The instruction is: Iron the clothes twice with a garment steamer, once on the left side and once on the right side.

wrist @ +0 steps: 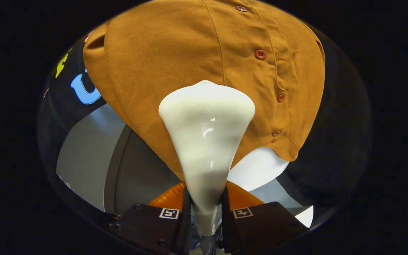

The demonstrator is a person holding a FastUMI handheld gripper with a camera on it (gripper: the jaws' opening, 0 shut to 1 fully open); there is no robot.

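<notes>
To the left, beyond the hanging cloth, a pale grey panel (87,156) is seen, standing well behind the work and apart from it. Moving inward, the left half of the mustard shirt (147,71) is met: a broad plain stretch of fabric with a vertical seam running down it, hanging in front of a white form (257,168) whose lower part shows under the hem.

In the middle, the garment steamer (207,141) is held. Its narrow neck is clamped between the two fingers of the tool (206,209), which are pressed on it from either side, and its body widens upward into a broad head. The long axis of the steamer runs straight ahead along the fingers, so the head lies directly beyond them, laid over the lower middle of the shirt. Whether the head is actually touching the cloth cannot be told.

To the right of the head, the button placket (271,85) is seen, with a row of buttons running down towards the hem, just beside the head's right edge. The head is thus placed left of the placket, on the left panel. It is judged that a pass on the right side would require the head to be carried across the buttons to the narrower strip of fabric beyond them.
</notes>
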